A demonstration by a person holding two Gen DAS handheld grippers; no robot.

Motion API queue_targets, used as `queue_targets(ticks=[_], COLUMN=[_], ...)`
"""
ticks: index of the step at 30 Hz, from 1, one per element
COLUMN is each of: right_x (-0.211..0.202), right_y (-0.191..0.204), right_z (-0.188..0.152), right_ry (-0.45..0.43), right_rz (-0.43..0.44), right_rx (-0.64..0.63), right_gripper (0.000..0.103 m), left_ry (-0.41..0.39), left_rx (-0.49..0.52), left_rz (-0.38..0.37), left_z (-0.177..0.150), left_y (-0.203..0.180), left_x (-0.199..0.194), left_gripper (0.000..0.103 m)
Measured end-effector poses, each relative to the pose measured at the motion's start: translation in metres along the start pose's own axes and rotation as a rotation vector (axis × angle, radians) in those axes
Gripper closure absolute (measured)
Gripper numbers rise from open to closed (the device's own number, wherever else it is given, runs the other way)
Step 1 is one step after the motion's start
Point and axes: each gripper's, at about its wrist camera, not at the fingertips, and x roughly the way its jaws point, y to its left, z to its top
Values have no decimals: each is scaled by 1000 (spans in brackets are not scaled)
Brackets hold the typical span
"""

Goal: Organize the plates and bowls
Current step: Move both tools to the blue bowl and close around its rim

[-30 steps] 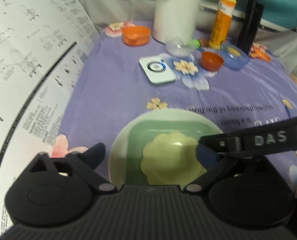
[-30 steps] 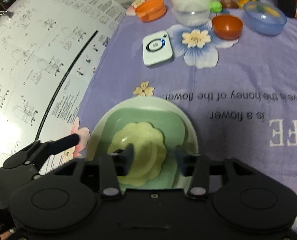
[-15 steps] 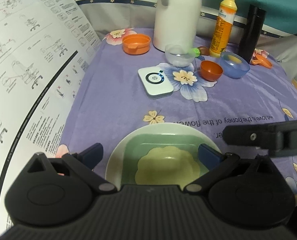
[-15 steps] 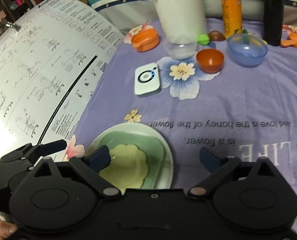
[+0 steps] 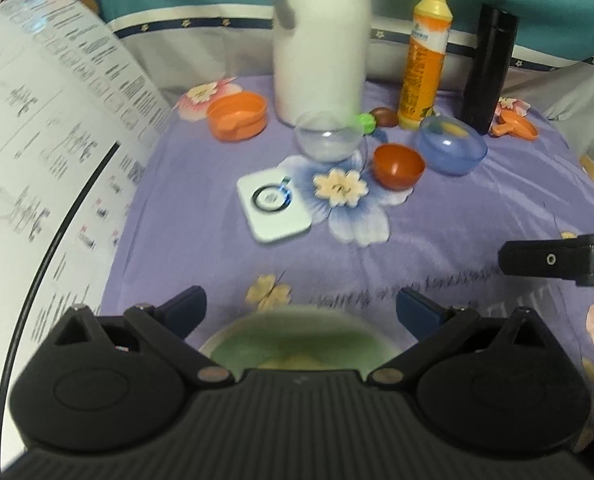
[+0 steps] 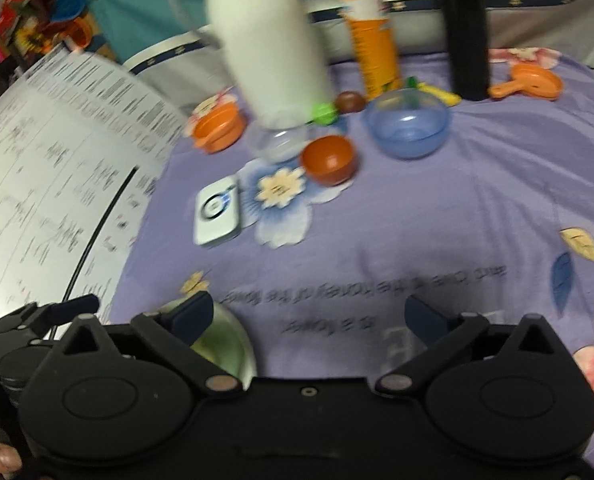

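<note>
At the far side of the purple flowered cloth (image 5: 477, 220) stand several small containers: an orange tub (image 5: 239, 117) at the left, a clear bowl (image 5: 329, 140) in front of a tall white jug (image 5: 321, 40), a dark orange bowl (image 5: 397, 165) that looks empty, and a blue bowl (image 5: 451, 149) with something yellow showing in or through it; what it is cannot be told. An orange bottle (image 5: 423, 56) and a black flask (image 5: 489, 68) rise behind them, and a flat white gadget (image 5: 273, 205) lies nearer the middle. The white plate (image 5: 297, 340) sits at the near edge of the cloth, carrying a green dish with a pale yellow scalloped piece in it, all blurred. The left gripper (image 5: 301, 308) has its jaws spread wide, empty, and the plate lies just below and behind the gap between them. The right gripper (image 6: 309, 314) has just been opening its jaws and now stands fully spread with nothing between them; in its view the plate (image 6: 225, 344) lies off to the left, behind the left finger.
</note>
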Motion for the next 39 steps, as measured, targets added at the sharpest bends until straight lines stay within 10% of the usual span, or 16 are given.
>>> queue_targets(ticks=[23,35,39], right_x=[50,116,128], right_y=[-128,-152,-153], right_z=[110,146,148], right_ry=[-92,-44,-32], right_rz=[-129,-84,-58], right_rx=[220,302,310], right_gripper=[0,49,65], left_ry=[-44,-23,-9], left_rx=[91,122,141], left_rz=[-55,-79,-102], left_z=[135,161,160], left_y=[-100,-135,-142], left_x=[124,189,201], left_gripper=[0,10,30])
